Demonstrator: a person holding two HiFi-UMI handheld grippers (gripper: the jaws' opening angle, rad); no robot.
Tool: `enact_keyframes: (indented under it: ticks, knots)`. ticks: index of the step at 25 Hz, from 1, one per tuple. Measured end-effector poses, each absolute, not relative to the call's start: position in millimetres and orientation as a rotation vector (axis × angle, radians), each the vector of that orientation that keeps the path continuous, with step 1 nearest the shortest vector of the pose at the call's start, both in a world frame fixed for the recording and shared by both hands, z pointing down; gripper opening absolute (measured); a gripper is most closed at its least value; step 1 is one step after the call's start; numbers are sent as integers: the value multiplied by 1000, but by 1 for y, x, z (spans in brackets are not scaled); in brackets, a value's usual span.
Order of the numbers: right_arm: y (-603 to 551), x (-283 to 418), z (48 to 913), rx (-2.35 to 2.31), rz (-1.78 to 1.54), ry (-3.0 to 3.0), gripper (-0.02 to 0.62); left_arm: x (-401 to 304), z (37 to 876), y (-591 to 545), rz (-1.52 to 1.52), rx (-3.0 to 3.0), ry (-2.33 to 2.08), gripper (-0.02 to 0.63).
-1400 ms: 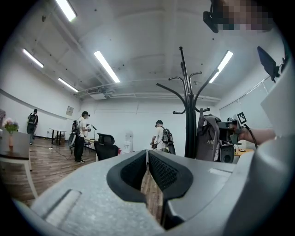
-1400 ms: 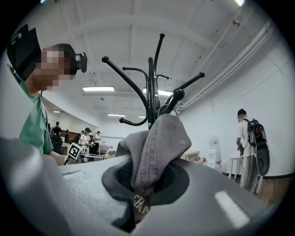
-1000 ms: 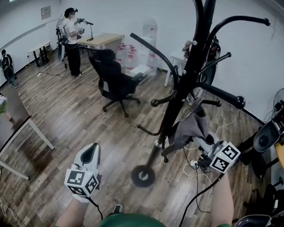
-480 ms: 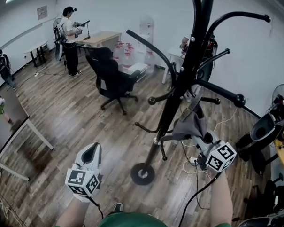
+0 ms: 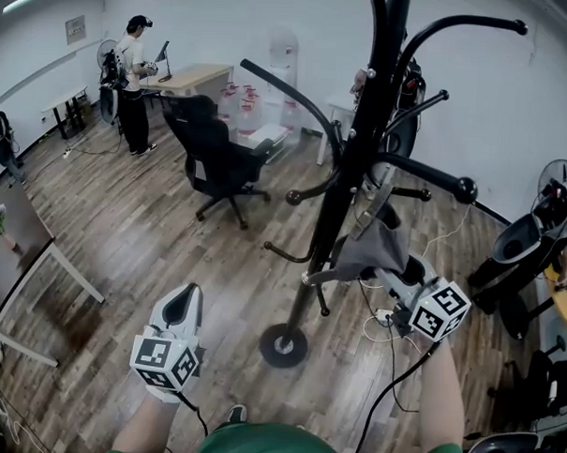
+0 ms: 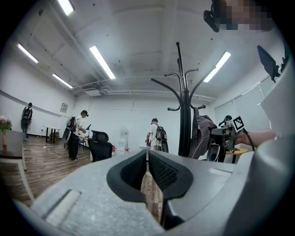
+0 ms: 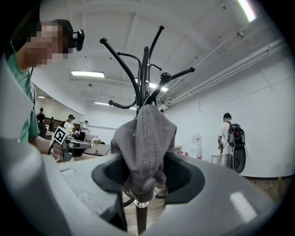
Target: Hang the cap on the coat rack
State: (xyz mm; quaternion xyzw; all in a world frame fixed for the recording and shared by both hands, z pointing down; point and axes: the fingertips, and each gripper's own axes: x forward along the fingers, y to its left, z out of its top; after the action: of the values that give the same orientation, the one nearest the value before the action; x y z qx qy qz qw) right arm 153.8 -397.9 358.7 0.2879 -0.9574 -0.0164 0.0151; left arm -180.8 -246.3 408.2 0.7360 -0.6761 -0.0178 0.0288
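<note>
The grey cap (image 5: 372, 248) hangs on a low hook of the black coat rack (image 5: 346, 186), right of its pole. My right gripper (image 5: 397, 276) is at the cap's lower edge. In the right gripper view the cap (image 7: 144, 147) droops between the jaws of that gripper (image 7: 143, 177), which are opening, with gaps on both sides of the cloth. My left gripper (image 5: 180, 306) is held low at the left, away from the rack, shut and empty. From the left gripper view, this gripper (image 6: 147, 168) points at the rack (image 6: 184, 115) and the cap (image 6: 203, 133).
The rack's round base (image 5: 283, 346) stands on the wooden floor, with cables (image 5: 383, 319) beside it. A black office chair (image 5: 216, 157) is behind, a person (image 5: 130, 83) at a desk beyond. A dark table (image 5: 20, 247) is at the left, equipment (image 5: 527, 241) at the right.
The head view has shifted a little, so the rack sits slightly left and higher. The right gripper stays at the cap beside the pole. The left gripper has not moved.
</note>
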Motion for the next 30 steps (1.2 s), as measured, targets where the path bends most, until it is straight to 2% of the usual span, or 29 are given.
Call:
enact_keyframes:
  ticks: [24,27,30]
  knots:
    - [-359,213,357,1117,-14,-2951,230,-134,412,-263,-39,2399,-1918,23]
    - [-350,219,350,1161,-44,-2949,214,-126,410,-268,-41,2421,-1896,23]
    - [-340,224,343,1226,-104,-2926,172,-118,407,-275,-42,2450,-1877,23]
